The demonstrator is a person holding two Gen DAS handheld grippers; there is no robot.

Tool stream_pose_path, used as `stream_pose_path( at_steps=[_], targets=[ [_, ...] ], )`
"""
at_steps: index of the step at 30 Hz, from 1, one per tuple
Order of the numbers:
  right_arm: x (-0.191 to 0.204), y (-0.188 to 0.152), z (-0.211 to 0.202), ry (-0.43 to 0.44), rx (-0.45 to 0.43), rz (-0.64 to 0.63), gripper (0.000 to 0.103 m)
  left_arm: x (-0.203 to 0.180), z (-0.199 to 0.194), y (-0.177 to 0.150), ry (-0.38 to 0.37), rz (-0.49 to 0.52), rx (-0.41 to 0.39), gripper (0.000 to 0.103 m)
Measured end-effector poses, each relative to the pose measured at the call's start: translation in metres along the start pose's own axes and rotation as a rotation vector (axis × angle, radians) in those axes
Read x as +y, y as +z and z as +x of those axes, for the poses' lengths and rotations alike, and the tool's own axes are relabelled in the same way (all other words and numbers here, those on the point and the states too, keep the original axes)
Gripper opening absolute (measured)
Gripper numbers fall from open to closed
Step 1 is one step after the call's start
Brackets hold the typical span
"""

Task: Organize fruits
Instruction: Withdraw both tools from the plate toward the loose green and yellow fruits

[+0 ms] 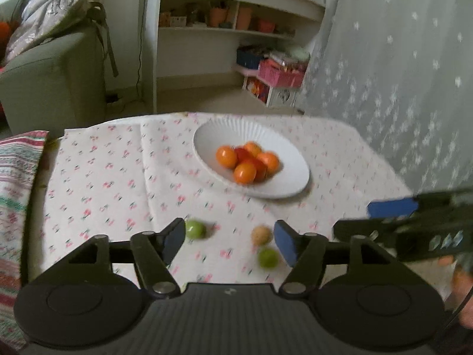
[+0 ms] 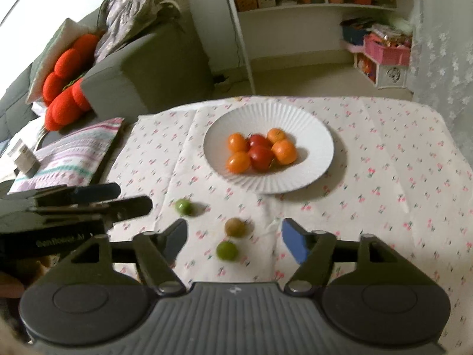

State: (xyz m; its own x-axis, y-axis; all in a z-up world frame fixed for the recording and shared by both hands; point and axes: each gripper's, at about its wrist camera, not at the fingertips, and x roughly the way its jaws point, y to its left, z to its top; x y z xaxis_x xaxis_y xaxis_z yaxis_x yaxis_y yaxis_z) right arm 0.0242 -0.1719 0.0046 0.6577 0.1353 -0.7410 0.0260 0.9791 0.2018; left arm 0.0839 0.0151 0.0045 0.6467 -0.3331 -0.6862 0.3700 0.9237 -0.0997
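A white ribbed plate [image 1: 291,184] [image 2: 295,184] on the cherry-print cloth holds several orange fruits [image 1: 226,156] [image 2: 284,151] and two red ones [image 2: 260,157]. Three small fruits lie loose on the cloth in front of it: a green one [image 1: 195,229] [image 2: 183,206], a tan-brown one [image 1: 261,235] [image 2: 235,227] and another green one [image 1: 268,258] [image 2: 226,250]. My left gripper [image 1: 230,233] is open above the loose fruits with nothing gripped. My right gripper [image 2: 235,234] is open too, over the brown and nearer green fruit. Each gripper shows side-on in the other's view [image 1: 365,219] [image 2: 130,196].
A striped cushion [image 2: 68,159] lies off the table's left side, beside a grey sofa [image 2: 153,71] with red cushions. White shelves [image 1: 236,29] and pink crates [image 1: 279,72] stand beyond the far edge. A lace curtain [image 1: 399,74] hangs on the right.
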Motion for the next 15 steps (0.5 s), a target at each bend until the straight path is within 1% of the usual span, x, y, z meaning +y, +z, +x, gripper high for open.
stream_pose_path(
  at_steps=[1,2,3,5,7,9,12,15],
  targets=[
    [0.0,-0.002,-0.001,0.008,0.003,0.006,0.079,-0.001,-0.001,-0.004,0.013,0.012,0.005,0.065],
    [0.0,-0.004,-0.002,0.017,0.005,0.013,0.081,-0.001,-0.002,-0.009,0.022,0.019,0.014,0.072],
    [0.001,-0.006,-0.002,0.024,0.004,0.019,0.082,-0.002,-0.002,-0.013,0.024,0.02,0.027,0.074],
    [0.002,-0.011,0.0,0.036,0.002,0.023,0.089,-0.002,-0.004,-0.021,0.012,0.023,0.045,0.075],
    [0.001,-0.018,0.004,0.047,0.007,0.014,0.093,-0.005,-0.006,-0.028,0.017,0.034,0.051,0.077],
    [-0.001,-0.023,0.011,0.047,0.037,0.021,0.093,-0.009,-0.007,-0.035,0.022,0.063,0.058,0.079],
    [0.0,-0.025,0.018,0.066,0.078,0.031,0.093,-0.018,-0.004,-0.045,0.01,0.109,0.083,0.079],
    [0.007,-0.026,0.017,0.083,0.086,0.008,0.095,-0.024,0.0,-0.051,-0.002,0.114,0.102,0.08]
  ],
)
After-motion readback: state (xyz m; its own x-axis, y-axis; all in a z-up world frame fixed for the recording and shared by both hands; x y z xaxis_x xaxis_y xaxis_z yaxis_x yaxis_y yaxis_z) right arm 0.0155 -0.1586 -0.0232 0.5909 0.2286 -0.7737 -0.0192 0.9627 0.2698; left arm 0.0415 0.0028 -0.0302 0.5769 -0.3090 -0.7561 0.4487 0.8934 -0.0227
